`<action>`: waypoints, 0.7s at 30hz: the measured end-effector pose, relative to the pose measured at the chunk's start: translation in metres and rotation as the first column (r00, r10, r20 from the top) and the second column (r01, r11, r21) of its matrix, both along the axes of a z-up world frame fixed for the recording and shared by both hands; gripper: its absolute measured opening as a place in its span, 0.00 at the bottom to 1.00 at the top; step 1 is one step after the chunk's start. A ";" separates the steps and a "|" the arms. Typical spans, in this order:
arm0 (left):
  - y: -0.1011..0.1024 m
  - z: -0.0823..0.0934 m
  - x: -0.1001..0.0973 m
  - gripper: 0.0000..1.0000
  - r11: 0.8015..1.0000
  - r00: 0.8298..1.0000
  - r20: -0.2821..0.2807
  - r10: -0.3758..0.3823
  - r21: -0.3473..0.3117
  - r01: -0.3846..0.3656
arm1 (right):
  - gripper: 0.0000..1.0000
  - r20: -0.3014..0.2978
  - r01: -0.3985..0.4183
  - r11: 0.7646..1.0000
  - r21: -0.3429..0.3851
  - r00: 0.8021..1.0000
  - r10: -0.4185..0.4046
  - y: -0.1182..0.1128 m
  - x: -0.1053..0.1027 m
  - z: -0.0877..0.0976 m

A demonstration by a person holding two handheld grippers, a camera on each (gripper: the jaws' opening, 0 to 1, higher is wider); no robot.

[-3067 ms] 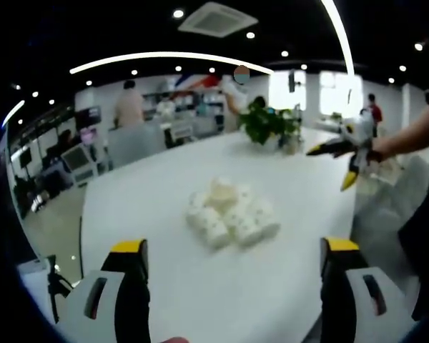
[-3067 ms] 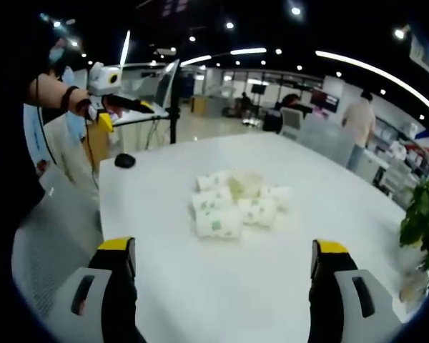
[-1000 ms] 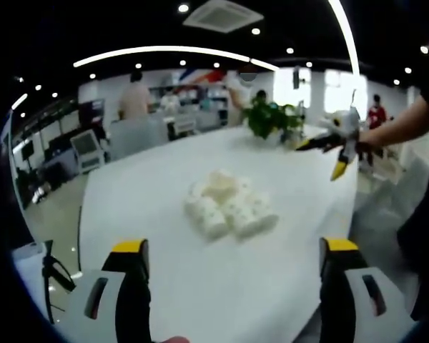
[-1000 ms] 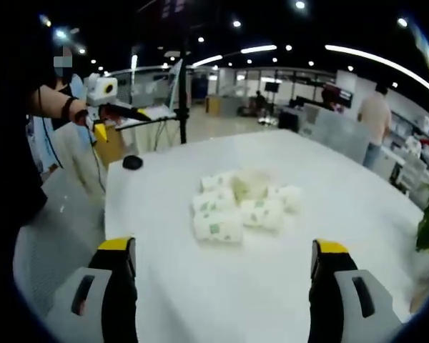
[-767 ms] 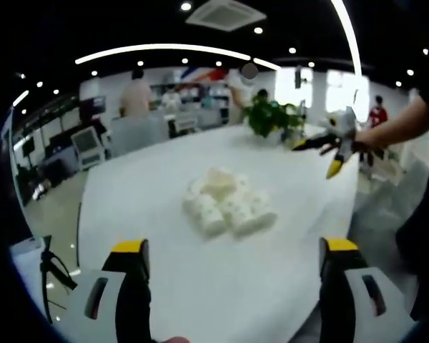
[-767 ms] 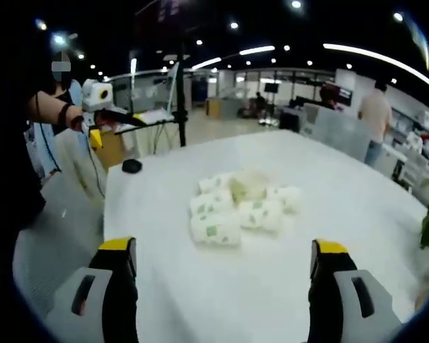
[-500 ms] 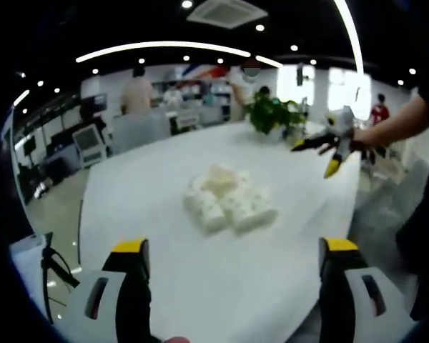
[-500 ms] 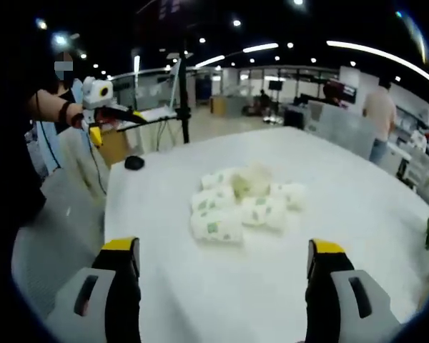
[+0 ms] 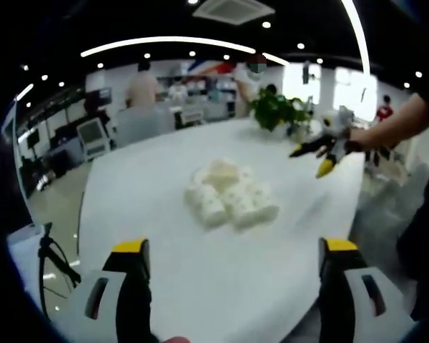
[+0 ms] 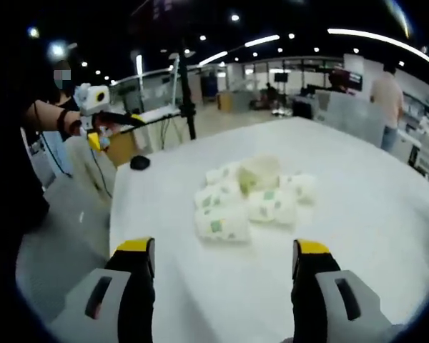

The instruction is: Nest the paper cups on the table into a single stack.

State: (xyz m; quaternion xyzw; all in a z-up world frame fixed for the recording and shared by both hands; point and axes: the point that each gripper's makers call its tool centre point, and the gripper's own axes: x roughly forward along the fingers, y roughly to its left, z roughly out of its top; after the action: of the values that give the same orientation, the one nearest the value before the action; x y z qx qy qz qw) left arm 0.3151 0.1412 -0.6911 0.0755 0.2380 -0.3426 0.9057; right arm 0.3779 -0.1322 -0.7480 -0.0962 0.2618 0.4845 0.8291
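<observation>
Right gripper view: paper cups (image 10: 252,194) lie loose in cluster mid-bench (image 10: 386,214), none nested yet. Since half second ago our right gripper (image 10: 224,282) fingers have narrowed slightly, gap between them bare; cups look larger, so we are closing in. Left gripper view: left gripper (image 9: 229,275) fingers wide, nothing held, well short of cups (image 9: 230,197). We judge first pick imminent. Potted plant (image 9: 277,113) beyond.

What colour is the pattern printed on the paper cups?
Green marks on white paper cups; it shows best in the right gripper view.
</observation>
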 end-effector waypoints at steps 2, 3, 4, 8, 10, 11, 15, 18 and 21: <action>-0.001 -0.001 0.000 0.97 1.000 1.000 -0.004 0.001 0.000 -0.001 | 0.74 -0.017 -0.003 1.000 0.003 1.000 0.003 0.002 0.002 -0.003; -0.001 -0.001 -0.001 0.97 1.000 1.000 -0.006 0.001 0.000 -0.001 | 0.72 -0.022 -0.005 1.000 0.006 1.000 0.005 0.003 0.003 -0.003; -0.001 -0.002 -0.001 0.97 1.000 1.000 -0.007 0.001 0.001 -0.001 | 0.71 -0.029 -0.009 1.000 0.008 1.000 0.009 0.005 0.003 -0.003; 0.000 -0.003 -0.001 0.97 1.000 1.000 -0.012 0.011 -0.006 -0.011 | 0.68 -0.047 -0.023 1.000 0.012 0.999 0.023 0.009 0.007 -0.007; 0.000 -0.004 -0.002 0.97 1.000 1.000 -0.017 0.011 -0.002 -0.011 | 0.67 -0.048 -0.030 0.999 0.012 0.998 0.031 0.011 0.009 -0.008; 0.000 -0.005 -0.003 0.97 1.000 1.000 -0.019 0.009 -0.001 -0.009 | 0.67 -0.054 -0.032 0.999 0.013 0.998 0.033 0.012 0.010 -0.009; 0.001 -0.007 -0.003 0.97 1.000 1.000 -0.027 0.013 0.002 -0.013 | 0.64 -0.070 -0.038 0.999 0.018 0.997 0.039 0.014 0.012 -0.012; 0.002 -0.007 -0.002 0.97 1.000 0.999 -0.030 0.023 -0.003 -0.023 | 0.61 -0.087 -0.047 0.999 0.019 0.995 0.048 0.015 0.014 -0.017; 0.002 -0.008 -0.003 0.96 1.000 0.999 -0.033 0.026 -0.002 -0.026 | 0.61 -0.088 -0.049 0.999 0.024 0.995 0.051 0.016 0.016 -0.017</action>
State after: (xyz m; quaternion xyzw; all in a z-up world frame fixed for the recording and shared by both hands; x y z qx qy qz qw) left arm 0.3126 0.1428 -0.6993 0.0655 0.2536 -0.3325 0.9060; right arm 0.3943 -0.1164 -0.7650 -0.0719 0.2906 0.5116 0.8054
